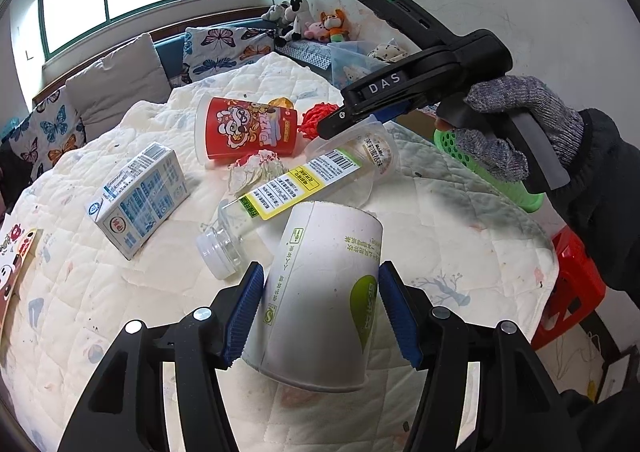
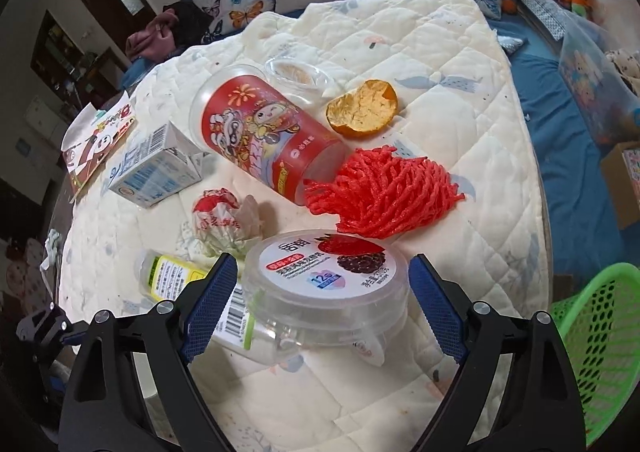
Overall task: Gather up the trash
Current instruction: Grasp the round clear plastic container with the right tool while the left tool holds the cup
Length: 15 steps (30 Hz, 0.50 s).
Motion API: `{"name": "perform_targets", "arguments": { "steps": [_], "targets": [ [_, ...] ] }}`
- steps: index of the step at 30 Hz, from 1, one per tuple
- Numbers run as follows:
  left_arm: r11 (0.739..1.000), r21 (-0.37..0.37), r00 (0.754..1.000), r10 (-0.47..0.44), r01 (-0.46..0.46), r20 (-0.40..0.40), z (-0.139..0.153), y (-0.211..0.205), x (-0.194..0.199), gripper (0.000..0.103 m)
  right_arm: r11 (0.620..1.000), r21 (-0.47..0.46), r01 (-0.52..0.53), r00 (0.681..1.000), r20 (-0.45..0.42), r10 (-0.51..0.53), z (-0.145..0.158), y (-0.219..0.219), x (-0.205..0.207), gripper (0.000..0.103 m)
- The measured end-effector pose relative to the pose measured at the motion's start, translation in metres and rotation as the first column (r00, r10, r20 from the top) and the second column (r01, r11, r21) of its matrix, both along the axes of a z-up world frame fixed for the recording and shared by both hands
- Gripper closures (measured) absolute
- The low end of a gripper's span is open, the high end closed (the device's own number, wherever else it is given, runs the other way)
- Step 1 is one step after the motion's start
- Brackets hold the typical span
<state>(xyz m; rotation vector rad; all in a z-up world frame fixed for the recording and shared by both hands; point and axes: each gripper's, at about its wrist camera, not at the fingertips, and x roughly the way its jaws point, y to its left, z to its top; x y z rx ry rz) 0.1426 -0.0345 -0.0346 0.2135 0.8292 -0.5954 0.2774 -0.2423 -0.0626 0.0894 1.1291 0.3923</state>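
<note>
My left gripper [image 1: 320, 312] is shut on a white paper cup [image 1: 324, 292] with a green logo, held on its side above the quilt. My right gripper [image 2: 320, 296] is open around a clear plastic yogurt tub [image 2: 326, 284] that rests on the quilt; its pads stand on either side, apart from it. In the left wrist view the right gripper [image 1: 356, 120] hangs over that tub [image 1: 372, 152]. A clear bottle with a yellow label [image 1: 288, 192] lies between them. A green mesh basket [image 2: 600, 332] stands at the right edge.
On the quilted table cover [image 2: 460, 92] lie a red printed cup [image 2: 260, 132], a blue-white milk carton [image 2: 152, 176], a crumpled wrapper [image 2: 224, 224], a red foam net [image 2: 384, 192] and an orange peel [image 2: 360, 108]. A red stool [image 1: 572, 284] stands beside the table.
</note>
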Motion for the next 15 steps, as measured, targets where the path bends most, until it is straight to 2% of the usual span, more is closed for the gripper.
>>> {"name": "perform_targets", "arguments": {
  "steps": [6,15],
  "targets": [
    [1.000,-0.002,1.000,-0.002,0.002,-0.003,-0.0017,-0.0005,0.0011,0.046,0.999,0.034,0.015,0.999,-0.047,-0.013,-0.0091,-0.0027,0.0103,0.015],
    [1.000,-0.012,1.000,0.001,-0.001,-0.007,-0.0004,-0.0012,-0.0010,0.046,0.995,0.088,0.046,0.999,-0.017,-0.044,-0.0018,-0.0105,0.0020,0.015]
  ]
}}
